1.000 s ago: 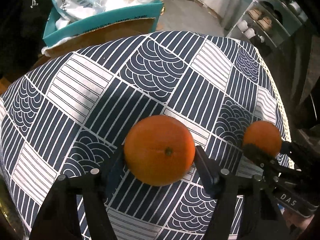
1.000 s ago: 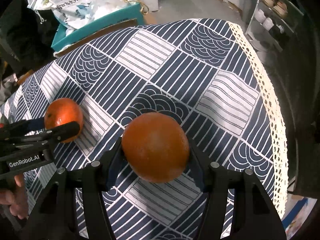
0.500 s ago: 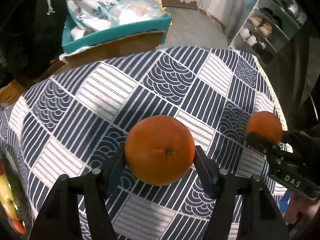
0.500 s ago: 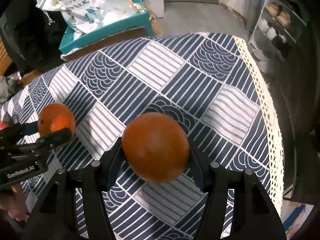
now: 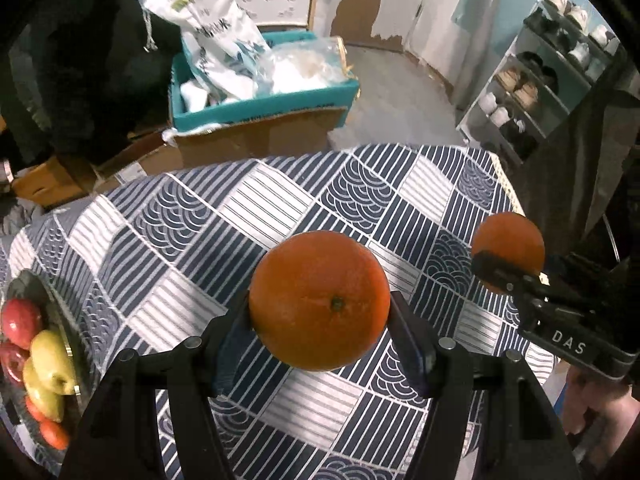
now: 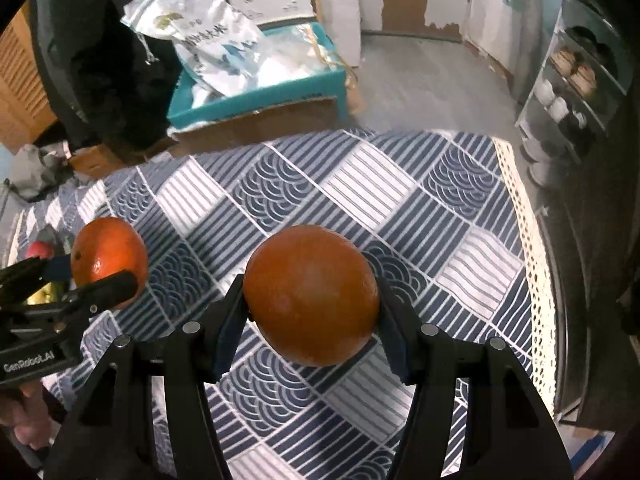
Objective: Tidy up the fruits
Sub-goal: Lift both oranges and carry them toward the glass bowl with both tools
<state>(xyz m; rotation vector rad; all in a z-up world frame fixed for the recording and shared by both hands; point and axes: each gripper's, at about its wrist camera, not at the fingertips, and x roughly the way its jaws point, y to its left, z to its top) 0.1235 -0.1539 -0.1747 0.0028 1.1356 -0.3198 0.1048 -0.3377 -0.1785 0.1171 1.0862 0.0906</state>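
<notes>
Carrying step: left gripper (image 5: 320, 316) and right gripper (image 6: 312, 304) each clench an orange above the desk; next, lower them toward the fruit plate (image 5: 24, 280) at the desk's left edge.

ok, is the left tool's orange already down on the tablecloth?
No: in the left wrist view the orange is clamped in the left tool, held above the tablecloth, not resting on it.
</notes>
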